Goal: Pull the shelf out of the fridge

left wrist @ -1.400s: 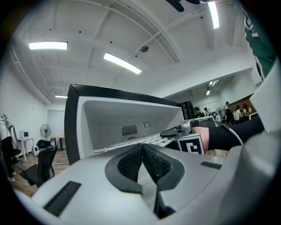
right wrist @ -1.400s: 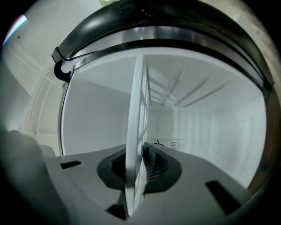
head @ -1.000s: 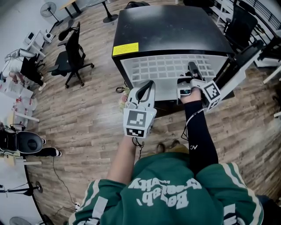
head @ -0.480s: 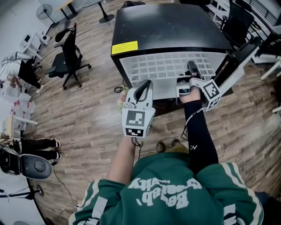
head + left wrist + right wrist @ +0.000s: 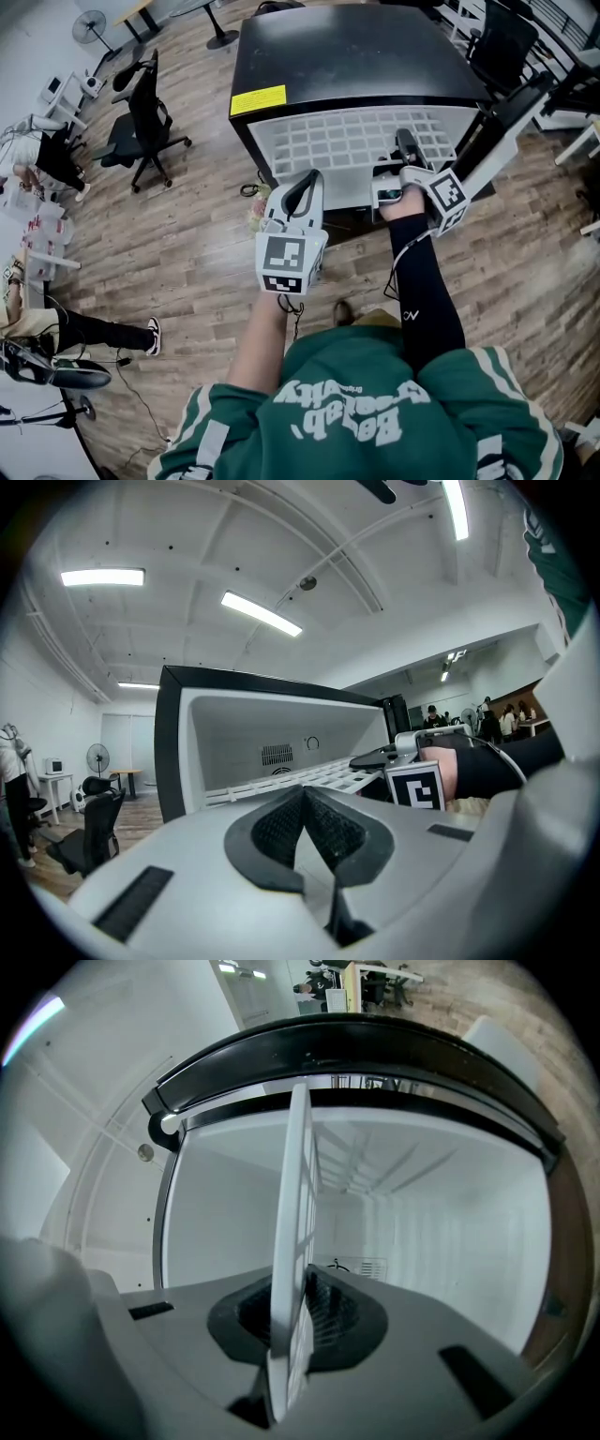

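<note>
A black fridge (image 5: 356,47) stands open below me, its white inside (image 5: 281,724) facing the left gripper view. The white grid shelf (image 5: 347,141) sticks partly out of the front. My right gripper (image 5: 405,152) is shut on the shelf's front edge near its right end; in the right gripper view the shelf (image 5: 298,1194) runs edge-on between the pads of that gripper (image 5: 295,1321). My left gripper (image 5: 307,186) hovers just before the shelf's left front part, shut and holding nothing. In the left gripper view, past that gripper (image 5: 302,803), lie the shelf (image 5: 300,778) and the right gripper (image 5: 412,761).
The fridge door (image 5: 506,131) hangs open at the right, close to my right arm. A black office chair (image 5: 141,112) stands on the wooden floor to the left, and a person's legs (image 5: 103,330) cross at the far left. More chairs and desks are at the back right.
Both grippers and the shelf stay almost as they were, with the right one keeping its hold. At the far left a person has walked across the floor.
</note>
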